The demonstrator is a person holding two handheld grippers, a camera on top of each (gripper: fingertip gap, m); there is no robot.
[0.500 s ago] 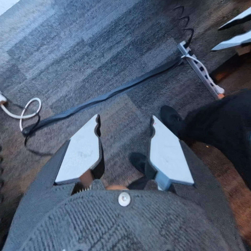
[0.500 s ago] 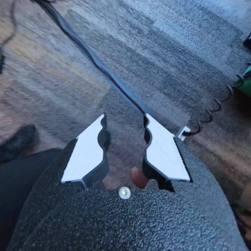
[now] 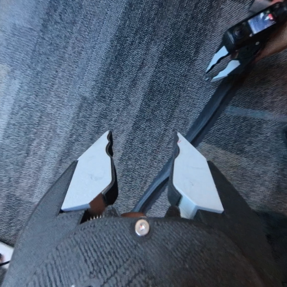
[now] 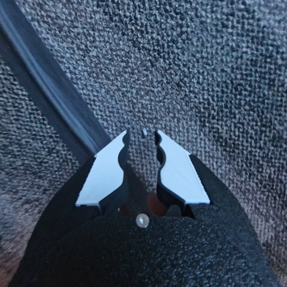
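Observation:
My left gripper (image 3: 143, 133) is open and empty, held above grey carpet (image 3: 108, 77). A dark flat cable strip (image 3: 200, 124) runs on the carpet from under its right finger toward the upper right. My right gripper (image 4: 142, 131) is open with a narrow gap, very close to the carpet (image 4: 201, 77). A tiny white bit (image 4: 144, 133) lies on the carpet just between its fingertips. The same dark strip (image 4: 51, 87) passes to its left. The right gripper also shows in the left wrist view (image 3: 209, 76), low over the strip, with a small camera (image 3: 248, 31) on it.
A white object (image 3: 4, 251) shows at the lower left edge of the left wrist view. Carpet fills the remainder of both views.
Both grippers have dropped closer to the carpet. The right gripper's jaws have narrowed. The power strip, white cord and the person's legs have left the views, and the right gripper now shows in the left view.

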